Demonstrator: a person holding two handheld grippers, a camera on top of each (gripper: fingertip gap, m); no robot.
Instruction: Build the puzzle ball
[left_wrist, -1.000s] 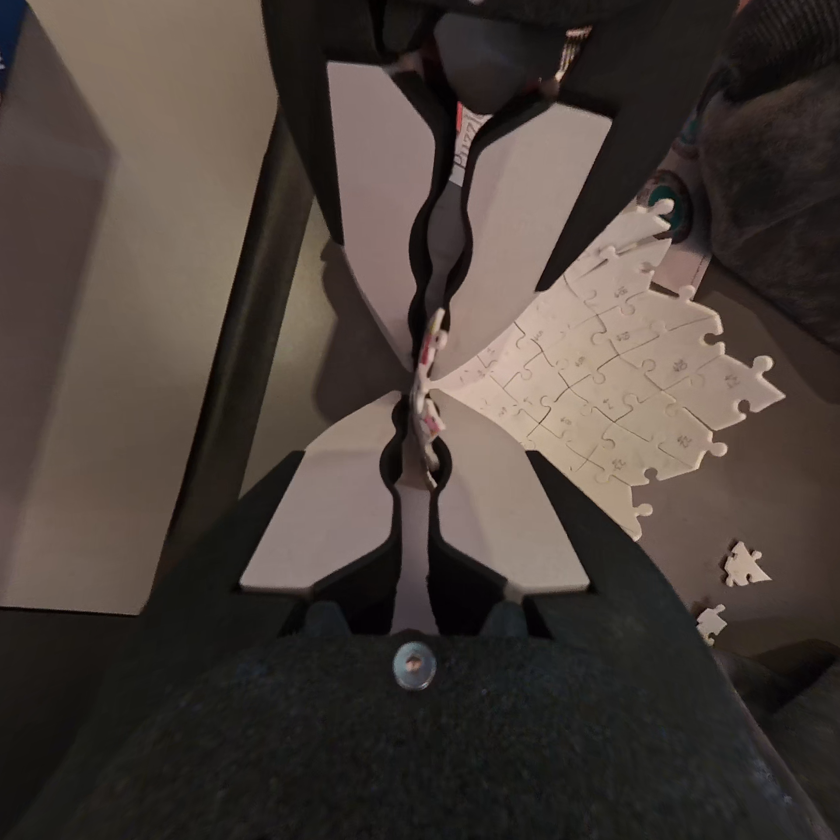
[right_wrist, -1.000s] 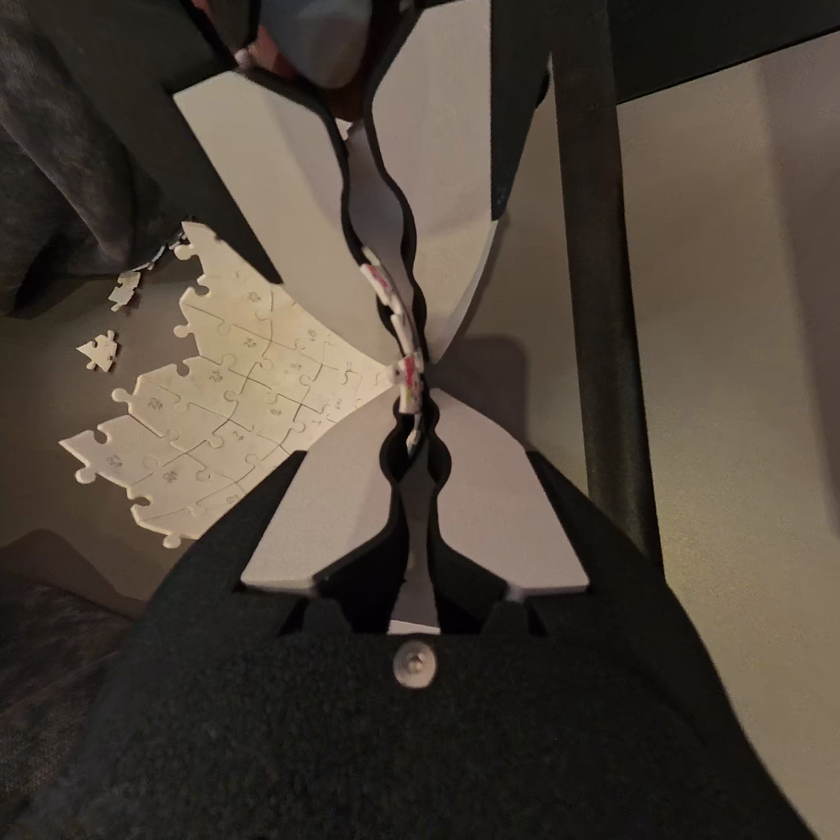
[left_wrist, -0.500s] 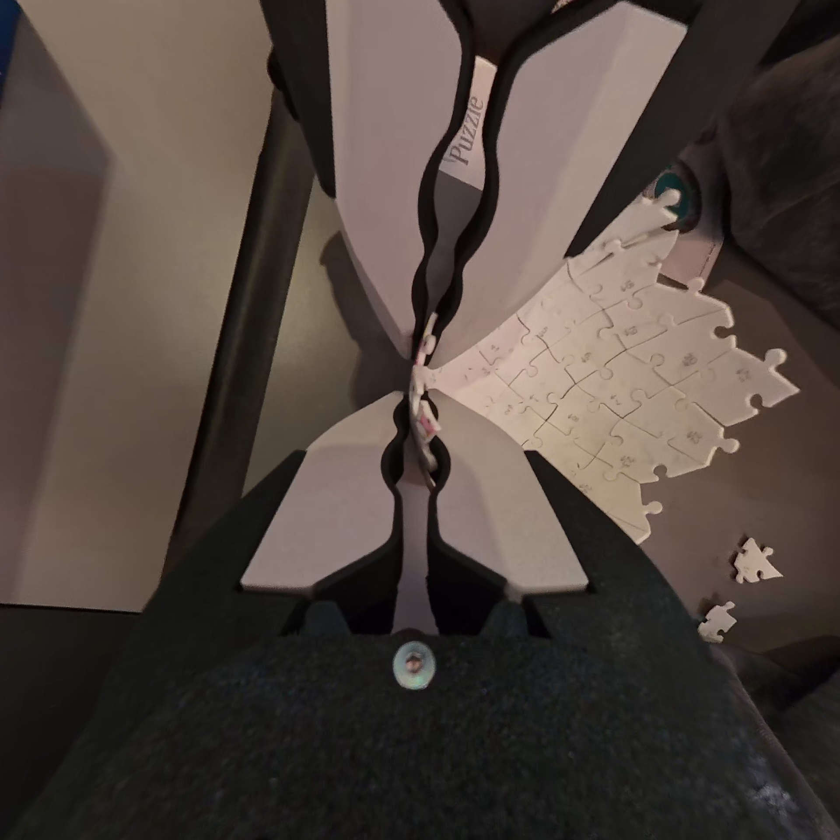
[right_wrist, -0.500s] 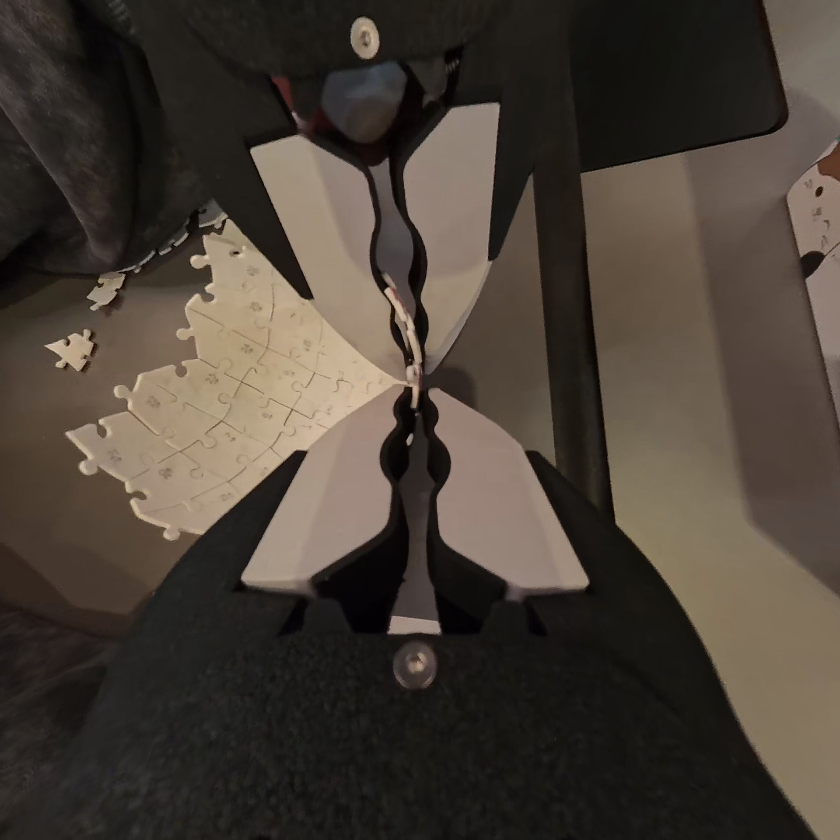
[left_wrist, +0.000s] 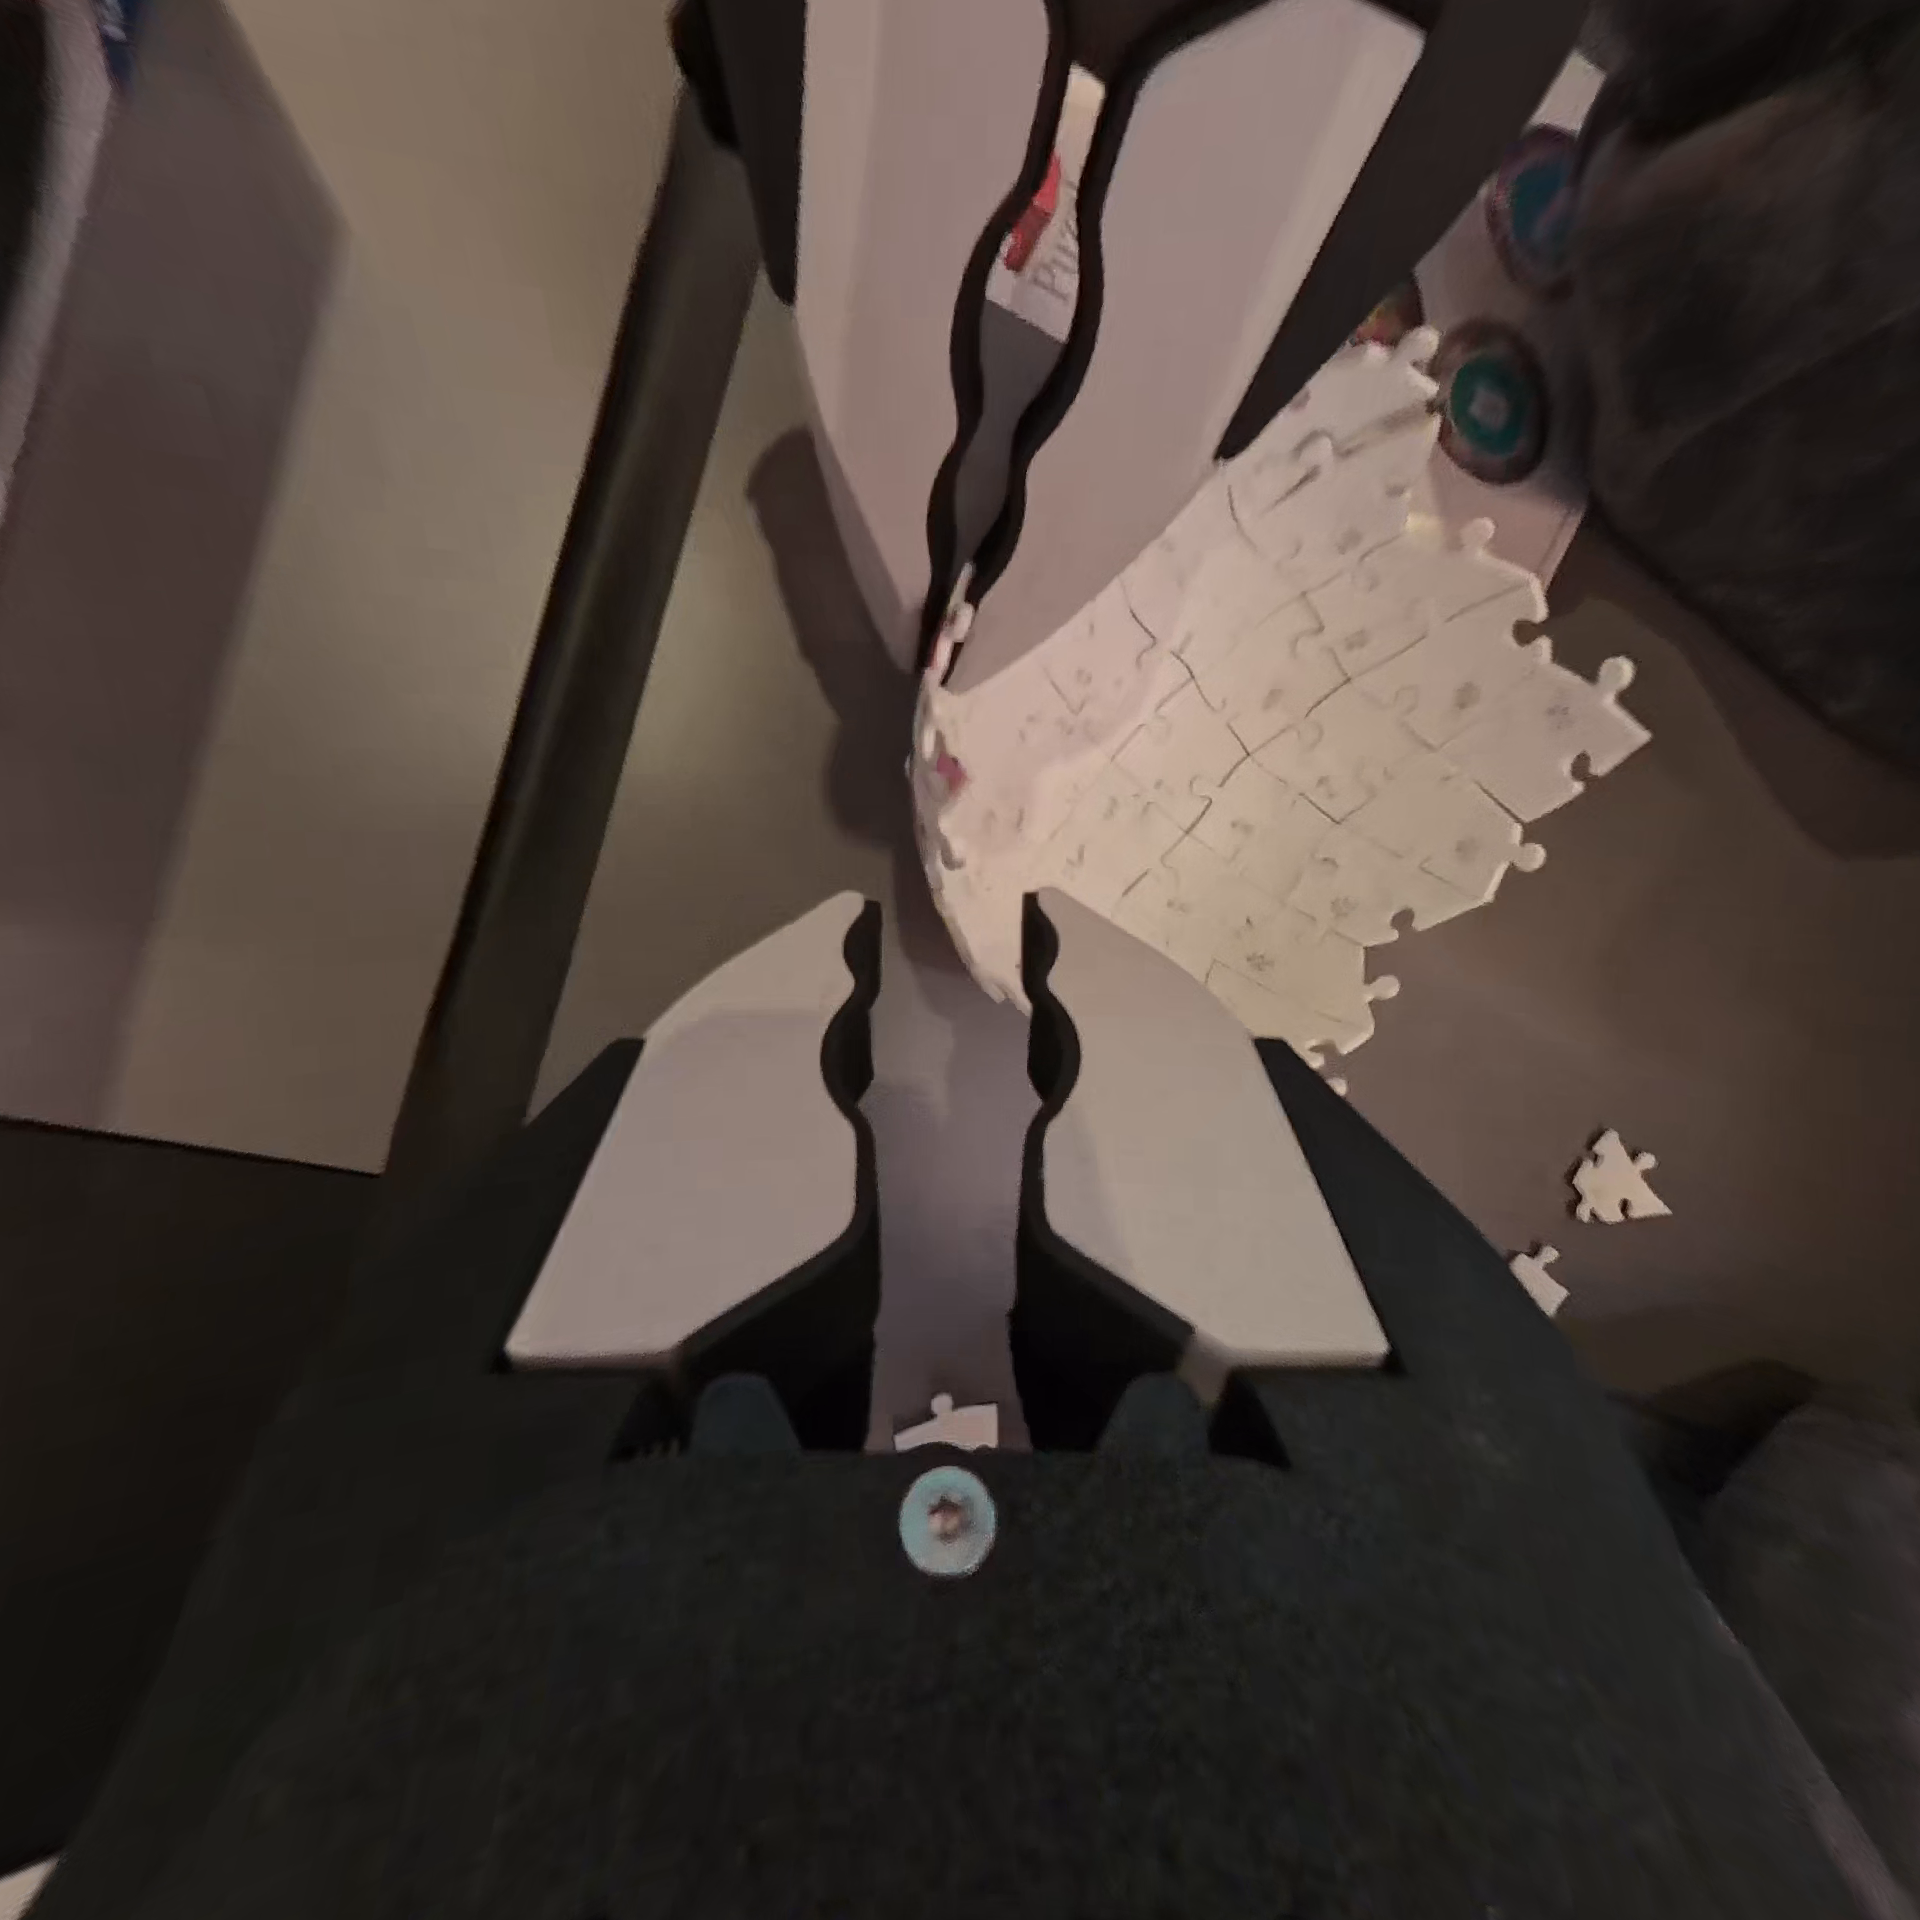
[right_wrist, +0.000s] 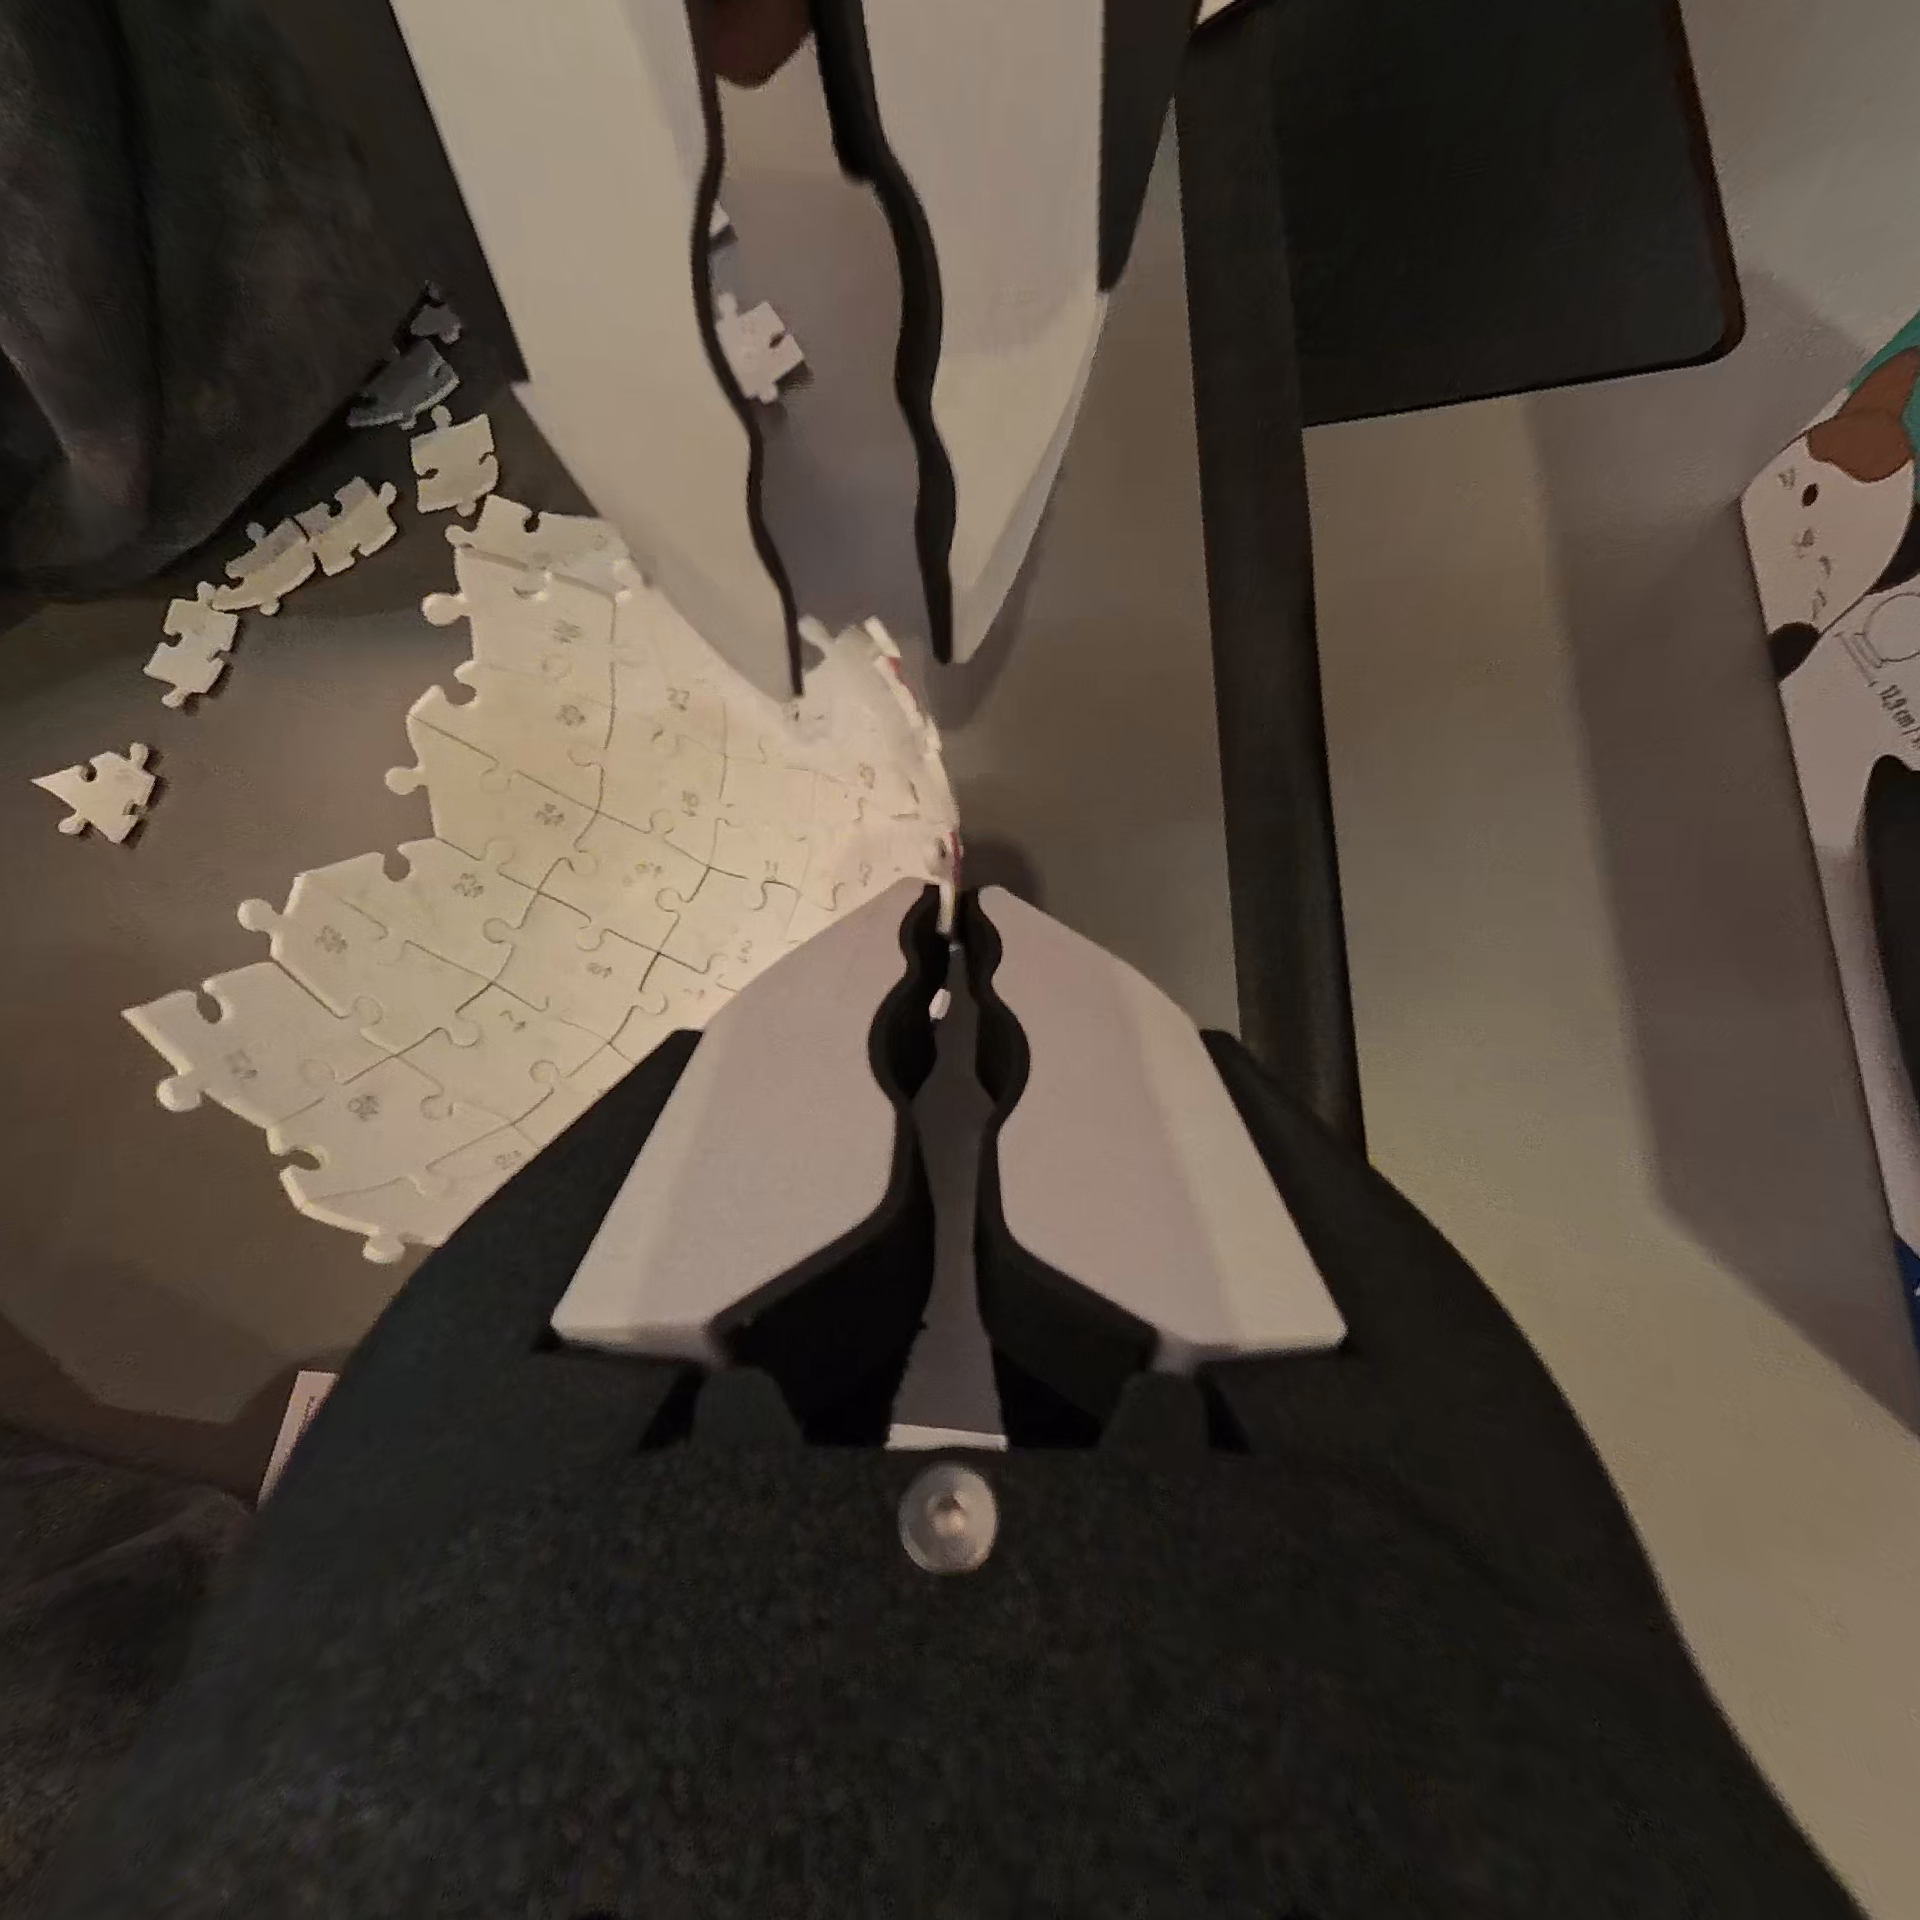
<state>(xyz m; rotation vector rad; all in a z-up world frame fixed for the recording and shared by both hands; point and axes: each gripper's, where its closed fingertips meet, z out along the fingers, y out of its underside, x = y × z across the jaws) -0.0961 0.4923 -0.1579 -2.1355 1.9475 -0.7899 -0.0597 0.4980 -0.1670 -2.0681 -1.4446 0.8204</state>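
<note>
Since half a sec earlier the left gripper (left_wrist: 951, 925) had let go: its jaws, clamped on the puzzle shell's (left_wrist: 1278, 748) rim before, stood clearly apart w/ nothing between them, and the shell edge sat just ahead of the tips. The right gripper (right_wrist: 954, 902) was nearly closed, pinching the rim of the same shell (right_wrist: 540, 914) at its tips; that grip looked unchanged.

The shell, one curved sheet of joined white pieces, hung above the dark table (right_wrist: 125, 1195), blank numbered side toward both cams, fanning out to the left in the right wrist view and to the right in the left wrist view. The gripped rim ran roughly along the line between the 2 grippers, which faced each other tip to tip. Right was the one in contact; left was just off the rim, so any re-grip or fetching a piece prob falls to the left.

Count: 1 shell, 2 grippers, roughly 7 loose pieces (right_wrist: 104, 805) on the table in the right wrist view, 2 plain in the left wrist view; some were too blurred to be sure.
</note>
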